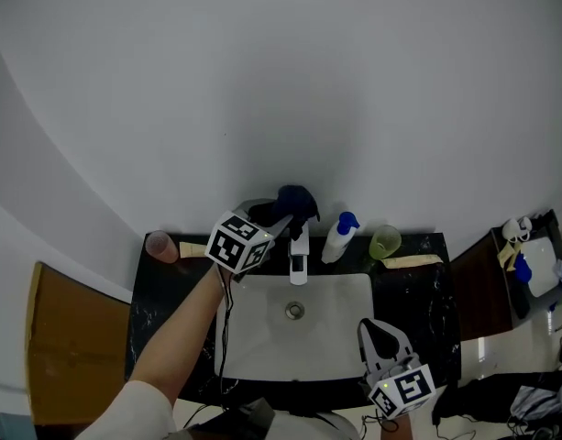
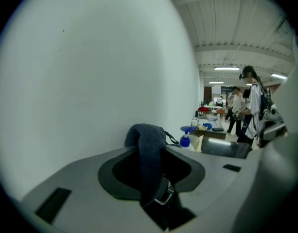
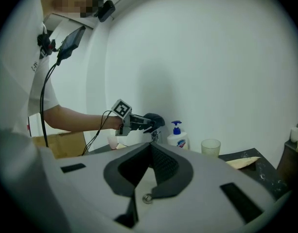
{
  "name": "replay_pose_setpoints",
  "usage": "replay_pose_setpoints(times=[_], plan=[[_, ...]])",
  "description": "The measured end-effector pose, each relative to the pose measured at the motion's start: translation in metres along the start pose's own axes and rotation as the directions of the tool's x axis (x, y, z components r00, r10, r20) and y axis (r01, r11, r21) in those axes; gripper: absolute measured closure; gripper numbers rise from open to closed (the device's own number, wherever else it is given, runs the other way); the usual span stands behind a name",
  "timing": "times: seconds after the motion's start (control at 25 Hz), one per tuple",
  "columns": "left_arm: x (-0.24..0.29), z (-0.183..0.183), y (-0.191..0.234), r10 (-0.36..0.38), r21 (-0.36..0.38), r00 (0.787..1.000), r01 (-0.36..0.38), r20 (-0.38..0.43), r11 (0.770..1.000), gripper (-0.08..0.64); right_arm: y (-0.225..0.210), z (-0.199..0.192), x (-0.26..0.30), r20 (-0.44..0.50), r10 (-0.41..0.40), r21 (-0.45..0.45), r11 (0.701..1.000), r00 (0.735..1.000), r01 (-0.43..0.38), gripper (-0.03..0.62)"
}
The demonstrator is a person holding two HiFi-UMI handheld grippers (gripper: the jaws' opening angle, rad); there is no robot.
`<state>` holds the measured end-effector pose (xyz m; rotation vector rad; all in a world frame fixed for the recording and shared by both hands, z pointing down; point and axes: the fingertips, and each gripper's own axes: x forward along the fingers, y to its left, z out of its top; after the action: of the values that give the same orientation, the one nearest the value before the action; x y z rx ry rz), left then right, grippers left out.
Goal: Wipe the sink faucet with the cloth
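Cloth in left gripper, above faucet

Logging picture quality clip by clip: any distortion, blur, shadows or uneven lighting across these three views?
Head view: dim, greyish, wall and counter bowed by the lens, a soft shadow on the wall above the cloth. Left gripper view: fisheye with black corners; cloth sharp, distant people soft, ceiling lights bright. Right gripper view: fisheye, evenly lit, mosaic patch at top left.

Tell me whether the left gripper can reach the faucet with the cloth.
Probably yes. The left gripper, shut on the cloth, is just above the faucet with nothing between them; the soap bottle stands clear to one side.
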<state>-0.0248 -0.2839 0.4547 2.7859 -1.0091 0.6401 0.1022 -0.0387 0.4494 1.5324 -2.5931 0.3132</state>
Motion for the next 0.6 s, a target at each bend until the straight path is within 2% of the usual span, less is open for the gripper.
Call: replay_pose_setpoints(times=[0.12, 0.2, 0.28, 0.48, 0.6], plan=[[-0.022, 0.010, -0.028, -0.125, 0.016, 0.991, 0.124, 0.053, 0.992, 0.431, 0.000, 0.000, 0.001, 0.001, 0.002, 0.003, 1.000, 1.000, -0.002, 0.586], [-0.034, 0.009, -0.056, -0.228, 0.044, 0.973, 0.226, 0.048, 0.973, 0.431, 0.000, -0.002, 0.002, -0.006, 0.001, 0.006, 1.000, 1.000, -0.001, 0.586], [-0.037, 0.002, -0.075, -0.287, 0.057, 0.958, 0.285, 0.024, 0.957, 0.431, 0.000, -0.004, 0.005, -0.011, 0.001, 0.008, 1.000, 1.000, -0.001, 0.586], [-0.014, -0.016, -0.077, -0.292, 0.050, 0.956, 0.293, -0.034, 0.955, 0.431, 0.002, -0.003, 0.005, -0.008, 0.001, 0.008, 1.000, 1.000, -0.001, 0.586], [0.000, -0.011, -0.062, -0.250, 0.072, 0.967, 0.253, -0.053, 0.965, 0.431, 0.000, -0.003, 0.001, -0.003, -0.008, 0.010, 1.000, 1.000, 0.008, 0.586]])
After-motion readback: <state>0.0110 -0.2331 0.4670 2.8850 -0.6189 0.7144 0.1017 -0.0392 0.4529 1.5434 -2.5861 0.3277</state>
